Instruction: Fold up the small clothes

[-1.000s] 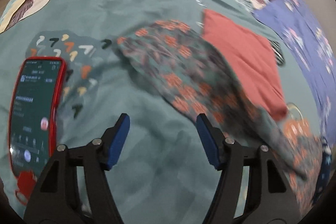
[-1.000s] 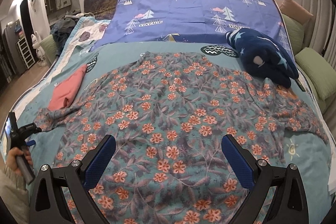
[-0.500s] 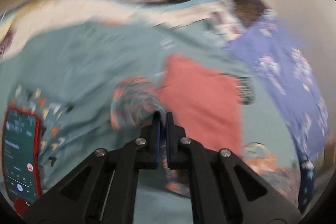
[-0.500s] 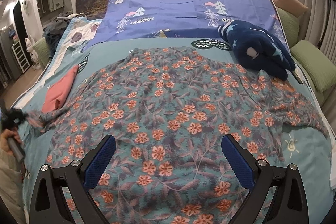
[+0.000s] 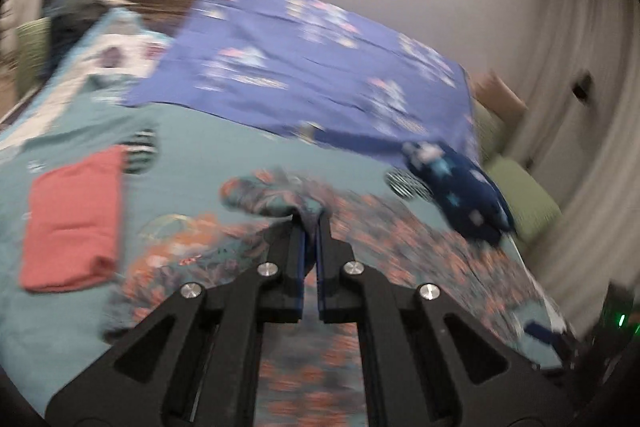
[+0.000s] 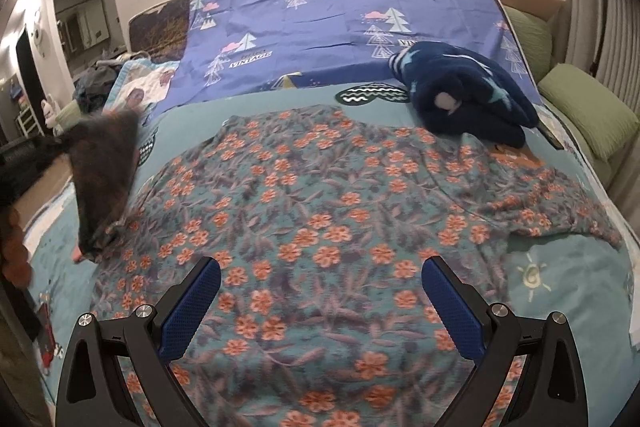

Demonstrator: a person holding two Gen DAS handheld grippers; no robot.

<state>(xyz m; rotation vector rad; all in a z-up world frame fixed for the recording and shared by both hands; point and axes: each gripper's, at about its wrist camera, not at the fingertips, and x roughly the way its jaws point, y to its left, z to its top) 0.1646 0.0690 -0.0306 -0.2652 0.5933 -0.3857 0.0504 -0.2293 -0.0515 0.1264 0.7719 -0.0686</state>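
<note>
**Sleeve pinched and lifted**

The left gripper (image 5: 310, 223) is squeezed tight on a sleeve of the big teal shirt with orange flowers (image 6: 320, 219) (it lies spread over the bed). The right gripper (image 6: 320, 307) hangs wide open above it, holding nothing.

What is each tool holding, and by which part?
The left tool is shut on the floral-print teal garment, pinching the end of its sleeve, lifted off the bed. The right tool is open, holding nothing.

teal orange-flowered garment (image 6: 320, 211), coral folded cloth (image 5: 72, 219)
</note>
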